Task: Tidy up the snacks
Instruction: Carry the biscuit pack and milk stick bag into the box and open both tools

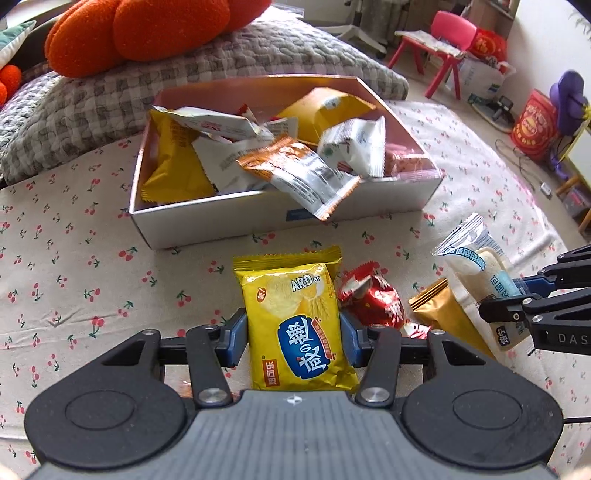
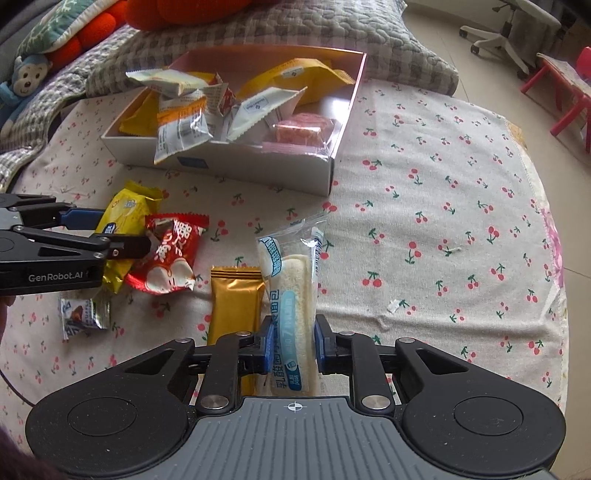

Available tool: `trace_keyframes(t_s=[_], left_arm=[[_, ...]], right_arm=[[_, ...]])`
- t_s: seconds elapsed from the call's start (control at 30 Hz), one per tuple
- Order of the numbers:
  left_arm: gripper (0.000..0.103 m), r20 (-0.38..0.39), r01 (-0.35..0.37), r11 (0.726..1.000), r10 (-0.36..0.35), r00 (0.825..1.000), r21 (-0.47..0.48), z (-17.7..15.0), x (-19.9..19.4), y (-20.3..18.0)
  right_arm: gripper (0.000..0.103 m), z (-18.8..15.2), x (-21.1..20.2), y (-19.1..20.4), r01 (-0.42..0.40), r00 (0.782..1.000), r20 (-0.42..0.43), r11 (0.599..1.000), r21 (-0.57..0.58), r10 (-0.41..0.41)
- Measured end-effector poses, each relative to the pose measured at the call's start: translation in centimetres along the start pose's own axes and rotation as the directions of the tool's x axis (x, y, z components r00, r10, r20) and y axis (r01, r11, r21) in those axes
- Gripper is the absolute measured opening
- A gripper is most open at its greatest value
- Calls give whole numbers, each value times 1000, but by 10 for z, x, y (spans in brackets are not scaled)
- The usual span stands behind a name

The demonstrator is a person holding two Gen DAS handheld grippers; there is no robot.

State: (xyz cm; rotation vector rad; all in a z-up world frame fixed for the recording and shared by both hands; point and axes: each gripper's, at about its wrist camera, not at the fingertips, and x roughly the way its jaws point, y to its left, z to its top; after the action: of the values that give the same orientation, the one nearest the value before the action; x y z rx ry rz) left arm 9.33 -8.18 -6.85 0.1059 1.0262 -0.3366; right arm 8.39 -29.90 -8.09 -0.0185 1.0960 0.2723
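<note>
I have both grippers down on the bed at its near edge, each closed on a snack. My left gripper [image 1: 293, 334] pinches the yellow chip packet [image 1: 295, 325] across its width, the blue pads [image 1: 236, 338] pressing its sides. My right gripper [image 2: 293, 345] is squeezed narrow on the clear-wrapped bread stick [image 2: 291, 295], which lies just beside a gold bar wrapper [image 2: 234, 299]. A red candy packet [image 2: 168, 254] lies between the two held snacks, and a small foil packet [image 2: 85, 317] sits nearer the bed's left edge.

To do this well, I judge I should lift straight up before swinging toward the open box [image 1: 207, 221] further back on the bed, so the puffy chip packet does not slip out or drag the red one along. The bread is soft; any tighter would crush it. The box is already heaped, with one orange-and-silver packet [image 1: 306, 177] hanging over its front wall, so I should aim for the freer right side.

The bed wears a cherry-print sheet [image 2: 424, 184], slightly rumpled. Behind the box lie a checked quilt [image 1: 110, 107] and orange plush cushions [image 1: 147, 29]; beyond the bed's right edge are a red child's chair [image 1: 443, 48] and bags on the floor.
</note>
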Motion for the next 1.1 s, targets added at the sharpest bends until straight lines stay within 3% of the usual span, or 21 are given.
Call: trace_keyframes(t_s=[0.33,0.53,0.83,1.1], left_arm=[[47,64,80,996,-78,995,-43,9,-16,12],[47,62,117,992,-115,991,-40,13,-10,7],[47,92,162,985,-157,983,-54,33,-1,7],[47,143,215,968,-197,970,-128,57,8,29]], right_arm=[[19,14,-15,-12,-41,996,81,997,71,35],[19,21,-15,-10,-82,991,110,992,92,71],[19,48,-11,-3,-176,975,162,975,133,154],[20,80,7,-13,-304,943,214,924,232,257]])
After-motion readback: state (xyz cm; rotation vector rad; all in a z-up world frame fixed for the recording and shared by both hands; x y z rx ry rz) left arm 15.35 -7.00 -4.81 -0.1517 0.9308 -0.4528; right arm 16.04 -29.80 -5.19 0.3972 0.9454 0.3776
